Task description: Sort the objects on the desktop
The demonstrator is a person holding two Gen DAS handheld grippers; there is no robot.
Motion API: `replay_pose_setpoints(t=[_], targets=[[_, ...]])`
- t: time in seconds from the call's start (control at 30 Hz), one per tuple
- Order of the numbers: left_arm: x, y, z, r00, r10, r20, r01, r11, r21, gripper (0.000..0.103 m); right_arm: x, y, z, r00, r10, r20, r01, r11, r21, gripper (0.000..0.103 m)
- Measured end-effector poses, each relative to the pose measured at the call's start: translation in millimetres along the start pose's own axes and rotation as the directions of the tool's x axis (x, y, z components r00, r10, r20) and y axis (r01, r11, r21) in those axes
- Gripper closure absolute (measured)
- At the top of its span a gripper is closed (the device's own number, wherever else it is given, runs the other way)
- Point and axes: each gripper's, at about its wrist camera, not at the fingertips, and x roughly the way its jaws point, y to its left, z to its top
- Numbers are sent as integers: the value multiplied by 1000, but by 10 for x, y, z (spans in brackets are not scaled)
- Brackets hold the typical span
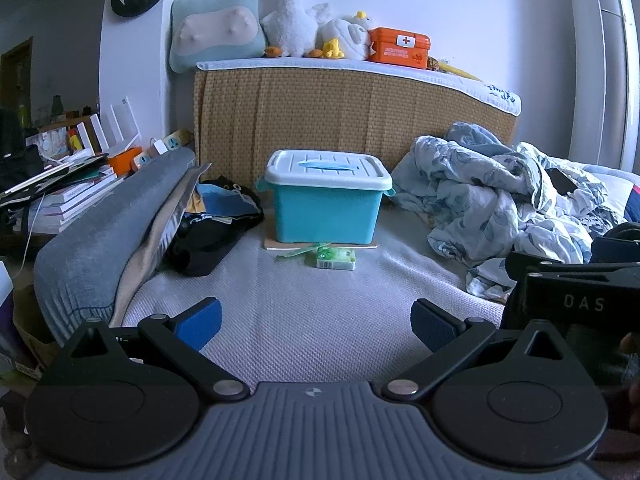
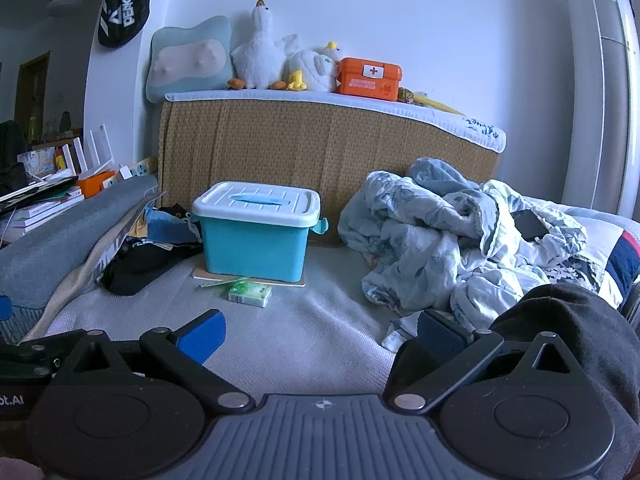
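Note:
A teal storage box (image 1: 326, 212) with a closed white lid stands on a flat board on the grey bed mat, straight ahead in both views; it also shows in the right wrist view (image 2: 254, 246). A small green tissue pack (image 1: 335, 259) lies just in front of it, with a thin green wrapper (image 1: 298, 251) to its left; the pack also shows in the right wrist view (image 2: 250, 294). My left gripper (image 1: 316, 322) is open and empty, well short of the pack. My right gripper (image 2: 320, 338) is open and empty, back and to the right of the pack.
A crumpled blue-white quilt (image 1: 500, 196) lies at the right. A grey pillow (image 1: 108, 224) and dark clothes (image 1: 216, 220) lie at the left. A woven headboard (image 1: 344, 116) stands behind the box, with plush toys and an orange first-aid box (image 1: 398, 46) on top. A black cap (image 2: 576, 320) lies by my right finger.

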Motion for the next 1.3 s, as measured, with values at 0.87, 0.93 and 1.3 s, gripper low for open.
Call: replay_pose_setpoints(t=[0.87, 0.93, 1.3], targets=[[10, -6, -21, 1000, 0, -4, 0, 1000, 4, 0, -12, 17, 1, 1000, 1, 0, -1, 1000, 6, 0], [12, -6, -20, 1000, 0, -5, 0, 1000, 4, 0, -11, 11, 0, 1000, 1, 0, -1, 1000, 6, 0], [-3, -11, -39, 1000, -15, 4, 15, 1000, 9, 0, -8, 12, 2, 1000, 3, -2, -3, 1000, 8, 0]])
